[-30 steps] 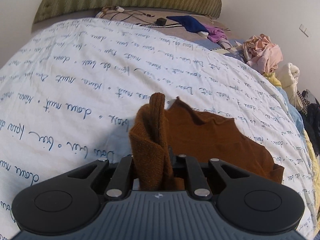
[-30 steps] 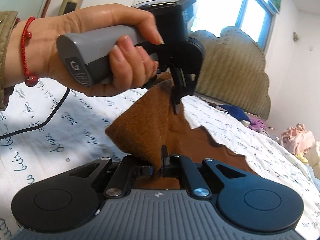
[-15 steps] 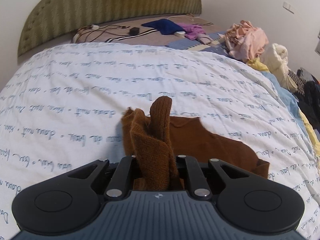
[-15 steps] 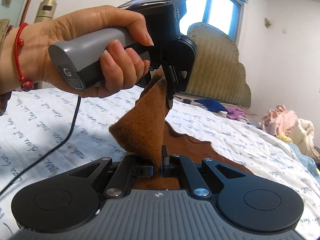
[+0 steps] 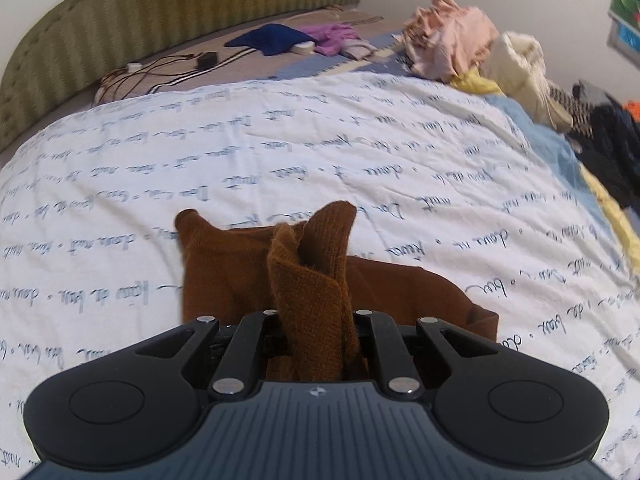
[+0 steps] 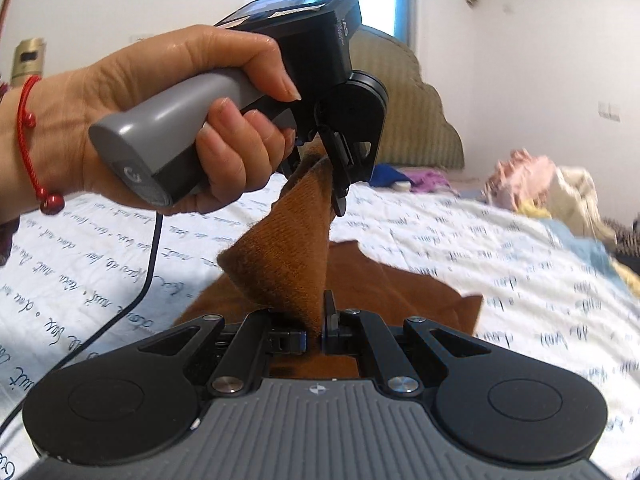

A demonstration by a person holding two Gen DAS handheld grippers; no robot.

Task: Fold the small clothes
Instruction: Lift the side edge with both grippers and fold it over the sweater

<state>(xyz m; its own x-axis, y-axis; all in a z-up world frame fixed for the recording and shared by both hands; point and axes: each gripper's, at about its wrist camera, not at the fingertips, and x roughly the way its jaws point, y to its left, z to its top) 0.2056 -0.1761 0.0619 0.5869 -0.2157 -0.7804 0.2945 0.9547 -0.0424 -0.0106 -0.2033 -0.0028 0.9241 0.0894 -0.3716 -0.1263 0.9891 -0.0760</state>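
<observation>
1. Both claws are clamped on cloth: our left gripper [image 5: 316, 320] pinches a bunched corner of the rust-brown knitted garment [image 5: 248, 268], its jaws drawn close around the fold.
2. Our right gripper [image 6: 316, 328] has its jaws pressed together on another edge of the same brown knit, which rises from them as a taut ridge.
3. From the right wrist view we see the left gripper [image 6: 336, 184] above and ahead, pointing downward, held by a hand [image 6: 160, 112] around its grey handle; a red cord bracelet [image 6: 30, 140] circles the wrist and a black cable [image 6: 148, 264] hangs from the handle.
4. Between the two grips the knit is lifted off the bed; the rest of the garment lies flat on the white bedspread printed with blue handwriting [image 5: 360, 152], trailing away to the right.
5. Beyond the bedspread we see a padded olive-green headboard [image 5: 140, 12], a dark blue cloth [image 5: 268, 38] beside a purple one [image 5: 332, 36], and tangled cables [image 5: 148, 72].
6. Along the right edge sits a heap of unfolded clothes, pink [image 5: 452, 36] and cream [image 5: 524, 68] among them.
</observation>
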